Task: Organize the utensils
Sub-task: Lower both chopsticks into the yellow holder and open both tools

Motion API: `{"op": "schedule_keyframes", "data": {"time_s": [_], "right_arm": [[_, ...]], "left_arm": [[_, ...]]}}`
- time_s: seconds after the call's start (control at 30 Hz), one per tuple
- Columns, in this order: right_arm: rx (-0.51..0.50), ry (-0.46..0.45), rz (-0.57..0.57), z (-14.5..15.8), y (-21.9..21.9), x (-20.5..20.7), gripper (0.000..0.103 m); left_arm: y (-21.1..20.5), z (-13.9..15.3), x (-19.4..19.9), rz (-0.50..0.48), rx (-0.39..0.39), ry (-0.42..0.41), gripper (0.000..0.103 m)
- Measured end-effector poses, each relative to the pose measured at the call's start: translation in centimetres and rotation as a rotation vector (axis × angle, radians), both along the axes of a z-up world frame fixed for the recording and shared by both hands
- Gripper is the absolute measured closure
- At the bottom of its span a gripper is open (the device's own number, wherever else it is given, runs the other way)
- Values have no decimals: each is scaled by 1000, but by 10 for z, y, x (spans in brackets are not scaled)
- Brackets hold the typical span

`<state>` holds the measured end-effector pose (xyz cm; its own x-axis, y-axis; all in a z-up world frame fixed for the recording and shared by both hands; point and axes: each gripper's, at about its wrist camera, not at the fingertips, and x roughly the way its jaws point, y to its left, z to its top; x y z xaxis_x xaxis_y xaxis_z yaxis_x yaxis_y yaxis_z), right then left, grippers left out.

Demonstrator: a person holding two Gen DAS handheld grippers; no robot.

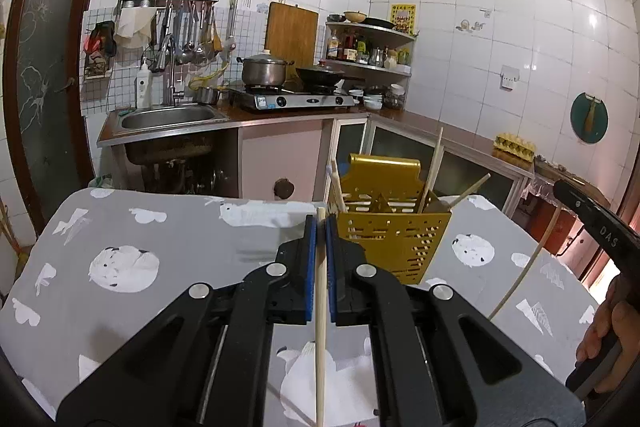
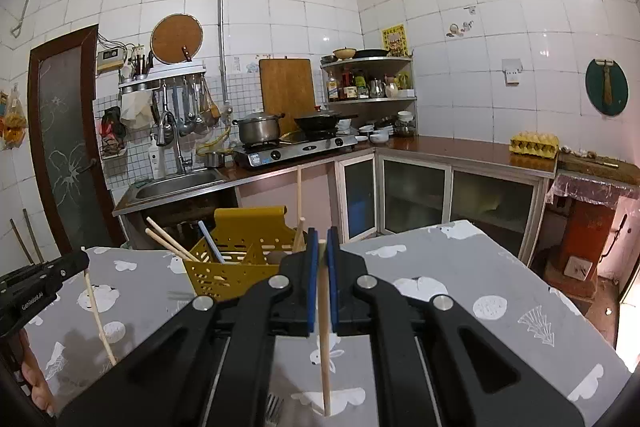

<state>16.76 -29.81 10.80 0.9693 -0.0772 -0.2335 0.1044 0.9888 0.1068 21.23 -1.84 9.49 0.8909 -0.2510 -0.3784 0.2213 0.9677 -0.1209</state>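
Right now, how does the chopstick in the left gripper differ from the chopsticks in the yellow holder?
The held chopstick is clamped between the left gripper fingers, hanging over the table; the holder chopsticks rest loose inside the yellow holder. It hangs near vertical; they lean outward. All look like pale wood.

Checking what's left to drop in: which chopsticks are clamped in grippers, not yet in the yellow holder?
Two: the chopstick pinched upright in the left gripper, and the chopstick in the right gripper. The others already lean inside the yellow holder.
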Motion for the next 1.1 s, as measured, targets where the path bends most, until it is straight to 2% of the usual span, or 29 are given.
{"op": "schedule_keyframes", "data": {"time_s": [0.27, 0.47, 0.83, 1.0, 1.1], "right_arm": [[-10, -10, 24, 8, 4, 14, 98], [-28, -30, 45, 24, 8, 22, 98], [-29, -124, 103, 92, 14, 38, 98], [-43, -159, 104, 118, 19, 58, 98], [-6, -162, 104, 129, 16, 78, 98]], "left_arm": [[-4, 7, 14, -11, -28, -11, 99], [-13, 22, 25, -40, -51, -22, 99], [-36, 85, 41, -72, -56, -117, 99], [-48, 115, 53, -66, -53, -176, 99], [-53, 129, 64, -62, -63, -205, 100]]}}
